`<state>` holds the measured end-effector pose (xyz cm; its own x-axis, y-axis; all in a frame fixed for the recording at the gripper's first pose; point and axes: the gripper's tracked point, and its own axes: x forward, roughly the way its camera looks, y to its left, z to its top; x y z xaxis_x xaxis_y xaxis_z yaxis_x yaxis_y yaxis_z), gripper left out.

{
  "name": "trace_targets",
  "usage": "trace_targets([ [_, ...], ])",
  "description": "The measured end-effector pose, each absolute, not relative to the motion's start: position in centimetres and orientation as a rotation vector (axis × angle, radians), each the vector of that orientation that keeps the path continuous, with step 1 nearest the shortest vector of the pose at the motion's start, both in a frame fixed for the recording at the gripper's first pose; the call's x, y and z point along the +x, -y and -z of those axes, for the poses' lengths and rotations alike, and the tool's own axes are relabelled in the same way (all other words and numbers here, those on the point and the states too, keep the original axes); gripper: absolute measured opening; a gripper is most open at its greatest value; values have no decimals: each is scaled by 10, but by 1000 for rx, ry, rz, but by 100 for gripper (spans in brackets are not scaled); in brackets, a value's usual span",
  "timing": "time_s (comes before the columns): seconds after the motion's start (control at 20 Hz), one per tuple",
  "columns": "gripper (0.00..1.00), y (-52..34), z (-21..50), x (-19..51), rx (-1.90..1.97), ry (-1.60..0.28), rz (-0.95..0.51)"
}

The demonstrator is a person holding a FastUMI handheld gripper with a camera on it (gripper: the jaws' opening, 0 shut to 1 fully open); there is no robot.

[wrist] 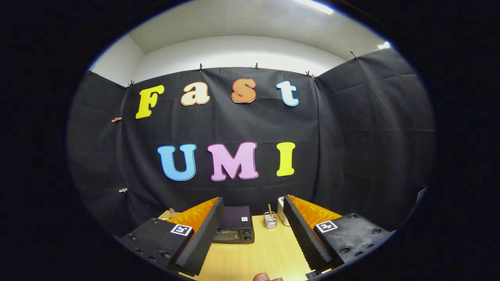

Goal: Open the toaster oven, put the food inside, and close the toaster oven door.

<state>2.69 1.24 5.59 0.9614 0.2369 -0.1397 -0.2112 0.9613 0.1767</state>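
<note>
— While the claw (250, 234) hangs high over the desk (269, 253), which way is the toaster oven (236, 228)?
— Ahead of the claw and below it, a bit toward the left finger, by the black wall. Its long side runs across, from finger to finger.
— Is its door open?
— It looks shut, but it is small and far off. That fits before the food goes in, or after.
— And the claw?
— Spread wide, holding nothing.
— The food?
— I can't pick it out. A small wire holder (270, 220) stands beside the oven.
</note>
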Motion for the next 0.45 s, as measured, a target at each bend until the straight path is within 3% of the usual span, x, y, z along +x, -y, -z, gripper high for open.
trace_targets([
  [0.45,98,-32,-58,23,176,-163,-226],
])
